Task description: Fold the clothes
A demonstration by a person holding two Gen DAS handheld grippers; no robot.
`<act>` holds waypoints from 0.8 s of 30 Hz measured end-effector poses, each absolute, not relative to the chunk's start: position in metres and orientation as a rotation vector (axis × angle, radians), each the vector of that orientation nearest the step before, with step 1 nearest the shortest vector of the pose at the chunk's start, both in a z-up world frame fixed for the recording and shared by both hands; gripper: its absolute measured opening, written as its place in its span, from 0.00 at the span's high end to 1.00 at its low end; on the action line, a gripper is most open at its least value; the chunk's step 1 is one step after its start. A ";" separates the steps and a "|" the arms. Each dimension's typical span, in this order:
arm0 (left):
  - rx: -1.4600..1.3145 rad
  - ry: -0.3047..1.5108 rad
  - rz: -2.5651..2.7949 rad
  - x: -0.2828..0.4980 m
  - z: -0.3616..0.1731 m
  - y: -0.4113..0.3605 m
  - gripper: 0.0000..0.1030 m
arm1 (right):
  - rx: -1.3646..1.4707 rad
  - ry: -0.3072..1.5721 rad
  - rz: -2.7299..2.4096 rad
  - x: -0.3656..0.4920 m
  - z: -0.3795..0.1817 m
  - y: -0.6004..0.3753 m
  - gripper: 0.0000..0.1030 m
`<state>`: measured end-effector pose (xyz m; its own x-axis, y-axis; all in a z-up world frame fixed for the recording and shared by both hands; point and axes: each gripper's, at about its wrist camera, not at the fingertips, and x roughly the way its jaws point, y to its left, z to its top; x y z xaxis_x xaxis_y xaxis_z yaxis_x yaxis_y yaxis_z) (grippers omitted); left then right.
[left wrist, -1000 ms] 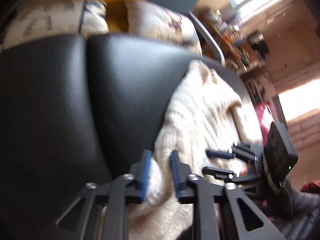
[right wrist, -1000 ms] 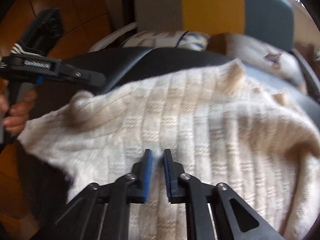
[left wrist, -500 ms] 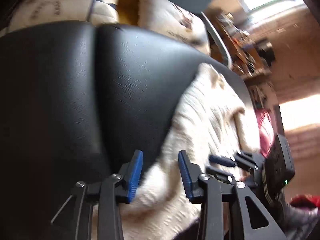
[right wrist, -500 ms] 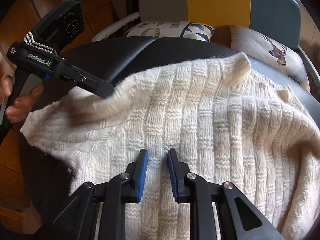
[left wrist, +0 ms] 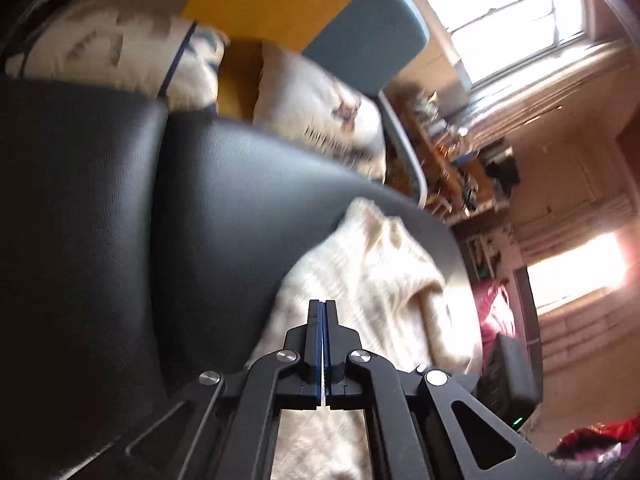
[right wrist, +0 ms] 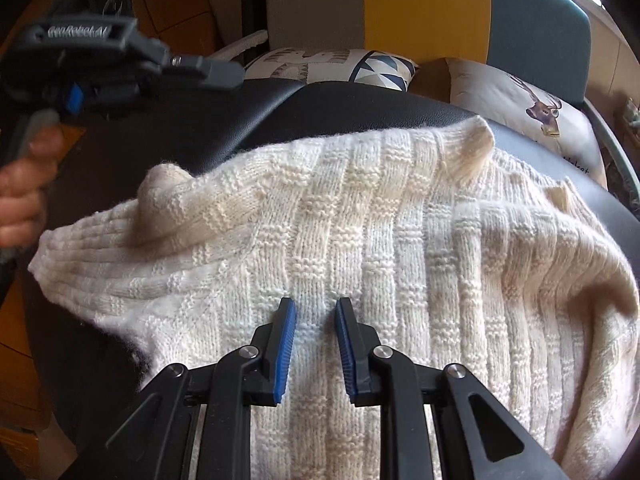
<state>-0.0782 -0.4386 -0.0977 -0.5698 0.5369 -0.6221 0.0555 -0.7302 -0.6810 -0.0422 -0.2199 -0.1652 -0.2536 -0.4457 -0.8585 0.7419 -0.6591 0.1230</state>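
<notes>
We see a black leather seat filling the lower field in both views, and behind it, toward twelve o'clock in the right wrist view, a chair back in grey, yellow and teal panels. Spread over the seat lies a cream knitted sweater, the thing to be folded; in the right wrist view it covers most of the frame from nine o'clock round to four o'clock, with a raised fold at its ten o'clock edge and a small peak of knit at one o'clock. In the left wrist view the same sweater sits from the centre toward four o'clock, blurred. Two printed cushions rest between seat and chair back: a geometric one at twelve o'clock and a deer one at two o'clock. Our left gripper has its blue pads pressed flat together with nothing visible between them, held up off the sweater; in the right wrist view it hangs at ten o'clock, gripped by a hand at nine o'clock. Our right gripper shows its fingers apart, poised just over the knit at six o'clock, with no cloth between them.
</notes>
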 end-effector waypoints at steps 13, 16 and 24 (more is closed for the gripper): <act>-1.581 -0.927 2.087 -0.073 -0.138 -0.461 0.80 | 1.204 0.402 -1.975 -0.036 -0.163 -0.214 0.79; -1.580 -0.977 1.954 -0.069 -0.151 -0.462 0.77 | 1.199 0.403 -1.976 -0.036 -0.161 -0.214 0.79; -1.513 -0.949 2.104 -0.067 -0.125 -0.460 0.93 | 1.216 0.395 -2.004 -0.044 -0.159 -0.224 0.79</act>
